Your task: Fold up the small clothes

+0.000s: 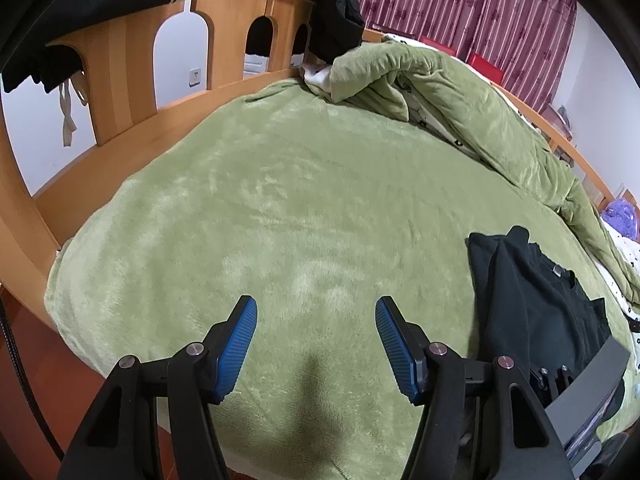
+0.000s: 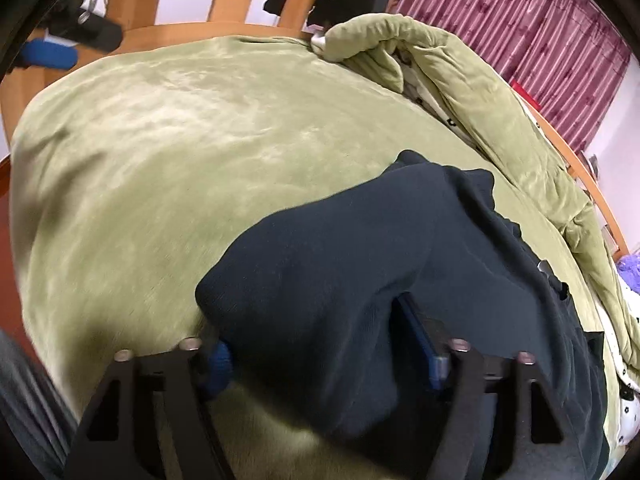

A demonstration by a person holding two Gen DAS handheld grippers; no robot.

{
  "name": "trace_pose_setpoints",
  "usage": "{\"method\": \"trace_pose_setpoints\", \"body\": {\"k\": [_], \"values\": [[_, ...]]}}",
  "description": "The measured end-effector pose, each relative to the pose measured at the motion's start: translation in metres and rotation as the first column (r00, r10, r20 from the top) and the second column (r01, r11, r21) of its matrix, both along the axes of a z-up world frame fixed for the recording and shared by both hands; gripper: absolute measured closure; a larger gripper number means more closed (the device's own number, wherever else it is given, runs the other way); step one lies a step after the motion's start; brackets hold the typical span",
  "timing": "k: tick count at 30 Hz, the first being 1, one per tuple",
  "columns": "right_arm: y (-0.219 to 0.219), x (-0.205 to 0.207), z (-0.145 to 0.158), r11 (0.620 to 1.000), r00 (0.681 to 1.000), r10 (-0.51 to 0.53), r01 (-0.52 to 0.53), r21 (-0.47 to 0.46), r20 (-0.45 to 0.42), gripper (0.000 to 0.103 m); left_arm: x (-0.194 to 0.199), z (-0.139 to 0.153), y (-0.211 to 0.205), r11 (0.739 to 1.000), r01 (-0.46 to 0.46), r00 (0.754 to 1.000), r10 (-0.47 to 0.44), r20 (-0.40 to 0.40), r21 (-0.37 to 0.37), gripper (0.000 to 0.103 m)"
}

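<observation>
A black garment lies on the green plush blanket, at the right of the bed in the left wrist view. Its near fold is draped over my right gripper and hides the fingertips. The blue pads stand well apart, with loose cloth filling the gap between them. My left gripper hangs open over bare blanket to the left of the garment, with nothing between its fingers. The right tool's grey housing shows at the garment's near edge.
A wooden bed frame with arched cut-outs borders the far and left sides, with dark clothes hung over it. A bunched green quilt runs along the right. Maroon curtains hang behind. Red-brown floor shows at the left.
</observation>
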State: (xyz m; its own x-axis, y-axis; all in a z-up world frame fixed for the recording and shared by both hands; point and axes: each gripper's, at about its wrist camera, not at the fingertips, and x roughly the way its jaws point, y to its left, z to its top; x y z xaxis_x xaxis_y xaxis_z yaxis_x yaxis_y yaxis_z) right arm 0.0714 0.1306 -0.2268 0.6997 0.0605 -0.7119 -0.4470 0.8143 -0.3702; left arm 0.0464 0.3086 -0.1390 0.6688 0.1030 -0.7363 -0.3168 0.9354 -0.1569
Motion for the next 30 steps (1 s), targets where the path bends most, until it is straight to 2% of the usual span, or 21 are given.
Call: {"method": "trace_pose_setpoints", "body": {"k": [1, 2, 4, 7, 10, 15, 18, 21, 25, 28, 30], "values": [[0.001, 0.001, 0.0, 1.0, 1.0, -0.002, 0.002, -0.011, 0.012, 0.063, 0.001, -0.002, -0.001, 1.0, 0.0, 1.0, 0.0, -0.009, -0.001, 0.043], [0.0, 0.002, 0.002, 1.0, 1.0, 0.001, -0.001, -0.01, 0.019, 0.071, 0.002, -0.004, -0.002, 1.0, 0.0, 1.0, 0.0, -0.016, -0.004, 0.043], [-0.008, 0.005, 0.011, 0.999, 1.0, 0.003, -0.003, 0.048, 0.005, 0.077, 0.004, -0.005, -0.006, 1.0, 0.004, 1.0, -0.004, -0.023, -0.004, 0.043], [-0.031, 0.009, 0.04, 0.982, 1.0, -0.005, 0.011, 0.188, -0.029, 0.08, 0.007, -0.003, -0.019, 1.0, 0.019, 0.999, -0.019, -0.026, -0.002, 0.043], [-0.058, 0.01, 0.081, 0.952, 0.999, -0.037, 0.035, 0.305, 0.002, 0.081, 0.013, -0.001, -0.034, 0.999, 0.038, 0.999, -0.038, -0.028, -0.005, 0.043], [-0.137, 0.017, 0.143, 0.85, 0.991, -0.13, 0.112, 0.515, 0.0, 0.082, 0.026, 0.008, -0.083, 0.994, 0.106, 0.994, -0.107, -0.016, -0.006, 0.043], [-0.194, 0.013, 0.169, 0.784, 0.978, -0.21, 0.162, 0.599, 0.011, 0.083, 0.035, 0.014, -0.119, 0.987, 0.16, 0.987, -0.16, -0.006, 0.003, 0.043], [-0.269, 0.0, 0.187, 0.708, 0.951, -0.31, 0.221, 0.671, 0.014, 0.083, 0.045, 0.02, -0.157, 0.976, 0.216, 0.976, -0.216, 0.006, 0.012, 0.043], [-0.364, -0.022, 0.185, 0.643, 0.89, -0.455, 0.335, 0.688, -0.007, 0.084, 0.058, 0.023, -0.209, 0.957, 0.289, 0.957, -0.29, 0.015, 0.026, 0.043], [-0.426, -0.036, 0.164, 0.612, 0.829, -0.557, 0.449, 0.651, -0.047, 0.084, 0.065, 0.023, -0.244, 0.943, 0.331, 0.943, -0.331, 0.018, 0.028, 0.043], [-0.464, -0.04, 0.135, 0.597, 0.788, -0.607, 0.539, 0.594, -0.105, 0.084, 0.068, 0.02, -0.263, 0.936, 0.351, 0.936, -0.352, 0.016, 0.025, 0.043]]}}
